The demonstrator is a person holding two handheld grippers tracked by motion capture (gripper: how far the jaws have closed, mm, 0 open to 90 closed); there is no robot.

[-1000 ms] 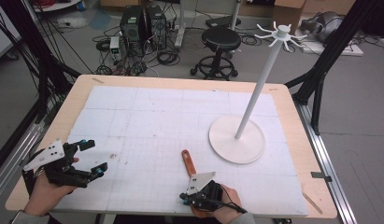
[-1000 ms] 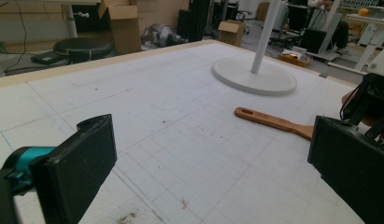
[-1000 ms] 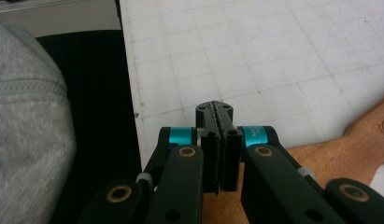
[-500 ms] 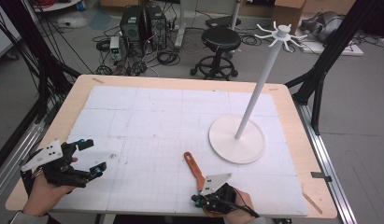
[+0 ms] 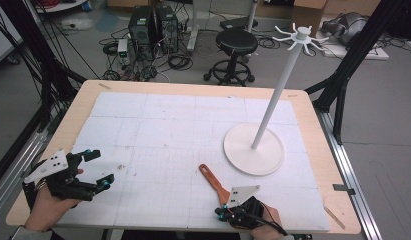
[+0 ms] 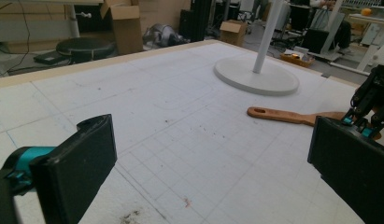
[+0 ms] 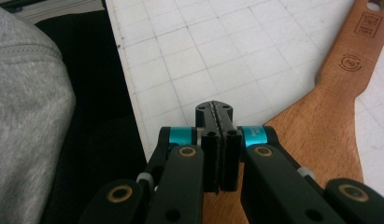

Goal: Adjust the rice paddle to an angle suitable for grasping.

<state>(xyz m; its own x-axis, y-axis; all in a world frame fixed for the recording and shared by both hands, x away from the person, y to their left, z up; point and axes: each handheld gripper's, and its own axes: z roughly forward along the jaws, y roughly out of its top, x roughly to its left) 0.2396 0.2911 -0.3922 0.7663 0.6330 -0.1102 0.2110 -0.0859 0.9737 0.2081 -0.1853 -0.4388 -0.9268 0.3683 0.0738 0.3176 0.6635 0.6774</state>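
A wooden spatula (image 5: 213,181) lies on the white gridded mat (image 5: 158,130) near the front edge, its handle pointing away from the person. My right gripper (image 5: 220,216) sits over the blade end, its jaws pressed flat together with nothing between them. In the right gripper view the right gripper (image 7: 214,109) hovers just above the spatula's blade (image 7: 330,126), tips aimed at the mat's front edge. My left gripper (image 5: 103,168) is held at the front left with its jaws wide apart and empty. The left gripper (image 6: 213,163) looks across the mat toward the spatula (image 6: 283,115).
A white stand with a round base (image 5: 254,148) and a tall pole topped by hooks (image 5: 300,37) stands right of centre. The base (image 6: 255,77) is just beyond the spatula. A grey sleeve (image 7: 26,107) lies beside the table's front edge. A stool (image 5: 236,42) and computers are on the floor behind.
My right gripper has shifted to the right along the front edge, and the spatula's blade end has swung right with it. The left gripper has stayed where it was.
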